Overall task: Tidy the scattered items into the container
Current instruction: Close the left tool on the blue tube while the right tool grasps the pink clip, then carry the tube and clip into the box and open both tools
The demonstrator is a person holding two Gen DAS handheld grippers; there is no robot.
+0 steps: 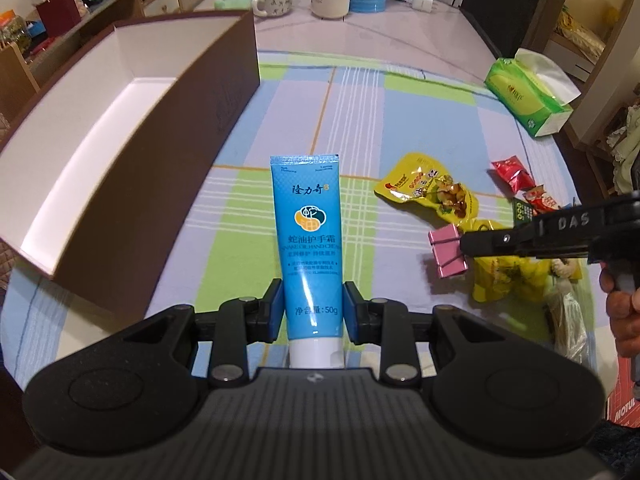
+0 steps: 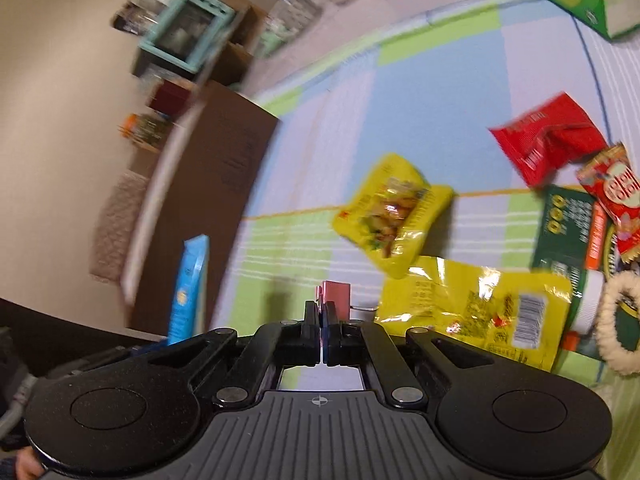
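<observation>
Checked cloth in blue, green and lilac covers the bench (image 1: 360, 120), with mugs and a blue flask at its far end. All positions below are given relative to the box (image 1: 132, 128), the brown open-topped container with a pale lining that appears empty.

1. Left gripper (image 1: 313, 308): its jaws are part-way open and clamped on the hand cream tube (image 1: 310, 240) just above the white cap. The tube sticks out forward, crimped end away from the gripper. It sits just to the right of the box's long brown wall and has not yet crossed over it. Gripping low, near the cap, leaves most of the tube's length free to clear the rim, which looks like the reason for this hold.

2. Right gripper (image 2: 322, 312): its jaws are almost fully together, pinching the wire handle of a pink binder clip (image 2: 337, 294). The clip's body projects beyond the jaw tips. It is well to the right of the box, above the cloth. The left view shows the same clip (image 1: 448, 254) carried clear of the snack packets.

3. Items still to be tidied, all well to the right of the box: a small yellow snack packet (image 2: 390, 214), a larger yellow packet (image 2: 476, 308), a red packet (image 2: 548, 140) and others at the frame edge. A green tissue pack (image 1: 528, 92) lies farther off.

Judgement: both grippers are loaded, so a drop into the box is the likely next step for each.
</observation>
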